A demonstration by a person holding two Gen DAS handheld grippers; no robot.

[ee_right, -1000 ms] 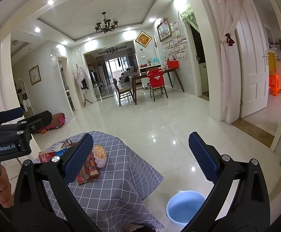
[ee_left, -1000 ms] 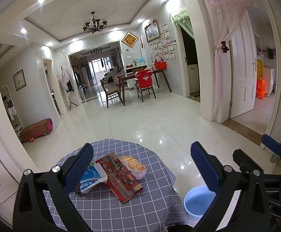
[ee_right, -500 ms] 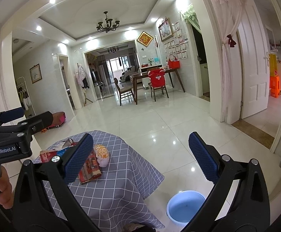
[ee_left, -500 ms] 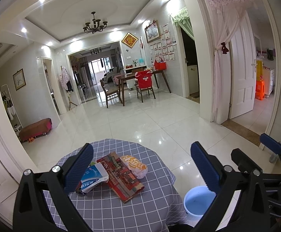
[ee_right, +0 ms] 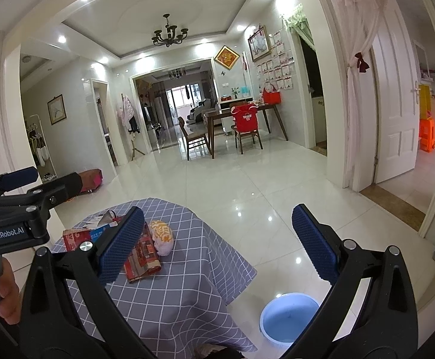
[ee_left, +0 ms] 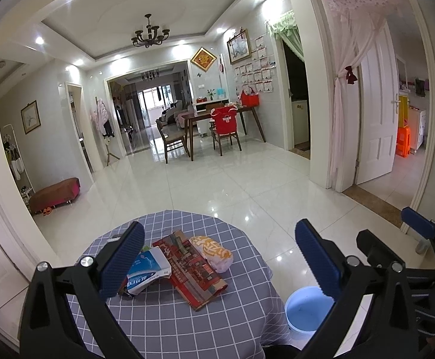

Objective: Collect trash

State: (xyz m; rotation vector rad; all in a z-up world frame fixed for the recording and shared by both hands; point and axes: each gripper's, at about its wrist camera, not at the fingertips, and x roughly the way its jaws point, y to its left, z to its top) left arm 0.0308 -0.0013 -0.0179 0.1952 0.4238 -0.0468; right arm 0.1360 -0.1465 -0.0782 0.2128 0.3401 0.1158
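Trash lies on a round table with a grey checked cloth (ee_left: 163, 317): a red printed paper bag (ee_left: 196, 272), a crumpled white and orange wrapper (ee_left: 213, 251), and a white and blue packet (ee_left: 147, 270) partly hidden by my left finger. An empty blue bucket (ee_left: 305, 311) stands on the floor to the table's right; it also shows in the right wrist view (ee_right: 287, 317). My left gripper (ee_left: 217, 263) is open and empty above the table's near side. My right gripper (ee_right: 217, 246) is open and empty, to the right of the table (ee_right: 187, 284), with the bag (ee_right: 142, 257) and wrapper (ee_right: 162, 236) at its left.
A glossy white tiled floor (ee_left: 217, 185) stretches to a dining table with chairs (ee_left: 214, 128) at the back. A low red bench (ee_left: 54, 194) stands by the left wall. A white door (ee_left: 378, 113) is open at the right.
Both views have shifted very slightly; the trash and bucket have not moved. Both grippers stay open.
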